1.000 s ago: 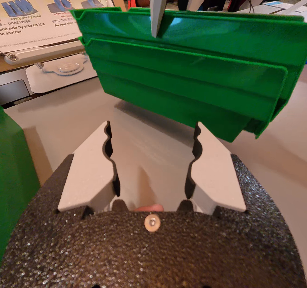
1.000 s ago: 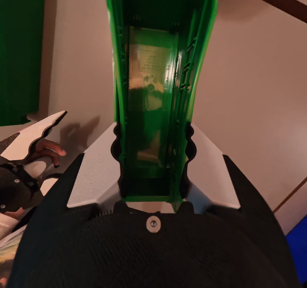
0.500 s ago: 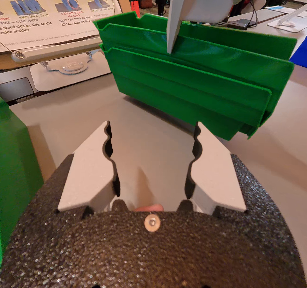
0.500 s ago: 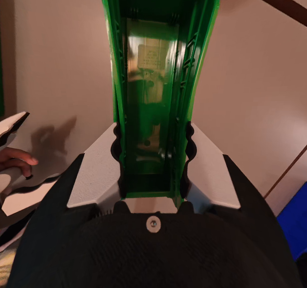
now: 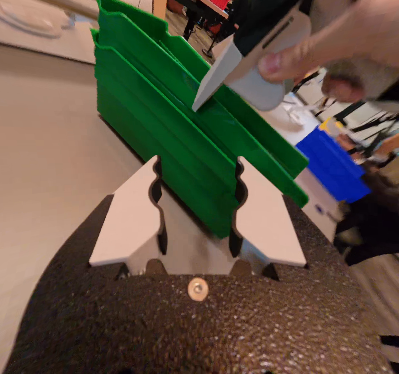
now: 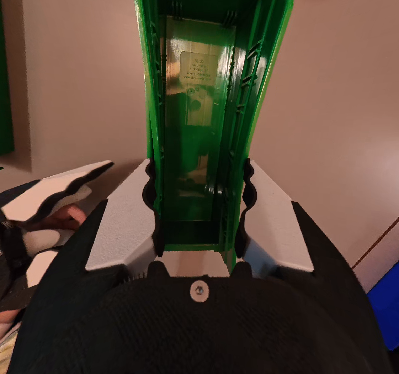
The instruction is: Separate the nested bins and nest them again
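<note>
the green bins (image 5: 164,113) sit nested together on the beige worktop (image 5: 43,147), tilted in the left wrist view, with their long walls stepping up one behind another. the left tongs (image 5: 197,193) are spread wide and hold nothing; a lower corner of the outer bin lies between the two fingers, close to the right finger's pad, but contact cannot be told. the right tongs (image 6: 199,203) come down over the bins from above and are clamped across the inner bin (image 6: 194,126), one finger outside each long wall near its end. that bin's glossy floor carries a pale label (image 6: 198,67). in the left wrist view one grey finger (image 5: 216,76) of the right tongs points down into the stack, and a hand (image 5: 313,61) grips the handle behind it. the left tongs also show at the left edge of the right wrist view, beside the bins. another green shape (image 6: 5,82) stands at the far left edge there. a blue bin (image 5: 332,167) sits beyond the green ones, off to the right.
</note>
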Tool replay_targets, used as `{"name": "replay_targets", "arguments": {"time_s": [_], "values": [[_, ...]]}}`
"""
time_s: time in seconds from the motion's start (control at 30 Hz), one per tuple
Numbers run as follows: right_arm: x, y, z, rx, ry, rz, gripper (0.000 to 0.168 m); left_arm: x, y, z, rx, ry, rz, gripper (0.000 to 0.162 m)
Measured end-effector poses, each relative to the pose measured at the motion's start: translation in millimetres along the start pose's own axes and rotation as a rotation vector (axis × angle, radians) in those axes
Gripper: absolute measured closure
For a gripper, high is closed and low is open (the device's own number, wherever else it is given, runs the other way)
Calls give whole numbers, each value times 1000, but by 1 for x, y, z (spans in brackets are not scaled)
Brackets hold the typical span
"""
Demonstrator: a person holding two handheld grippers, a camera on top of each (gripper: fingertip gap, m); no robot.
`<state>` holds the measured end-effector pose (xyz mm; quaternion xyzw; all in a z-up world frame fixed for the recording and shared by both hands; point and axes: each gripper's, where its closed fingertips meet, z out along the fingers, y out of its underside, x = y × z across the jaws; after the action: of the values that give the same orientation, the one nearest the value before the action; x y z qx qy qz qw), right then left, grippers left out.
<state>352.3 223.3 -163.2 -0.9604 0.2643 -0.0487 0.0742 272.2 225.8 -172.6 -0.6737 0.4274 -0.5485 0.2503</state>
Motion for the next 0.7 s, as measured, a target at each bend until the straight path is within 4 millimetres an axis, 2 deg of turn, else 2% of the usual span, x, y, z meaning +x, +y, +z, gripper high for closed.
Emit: {"name": "replay_targets", "arguments": {"time_s": [0.07,0.1,0.2,0.3,0.47,0.7], "values": [[-2,2,1,-7,12,-1,86,7,3,13,-47,43,-87,101],[-2,4,2,-12,21,-9,86,4,3,17,-56,33,-99,115],[-2,7,5,-21,18,-2,87,-8,5,25,-98,-43,-96,122],[-3,8,7,-14,4,9,87,3,5,27,-124,-13,-36,150],[1,11,3,-41,33,-5,88,3,9,30,-211,-141,200,154],[5,11,-20,-39,23,-13,86,-1,5,30,-236,-199,244,154]]}}
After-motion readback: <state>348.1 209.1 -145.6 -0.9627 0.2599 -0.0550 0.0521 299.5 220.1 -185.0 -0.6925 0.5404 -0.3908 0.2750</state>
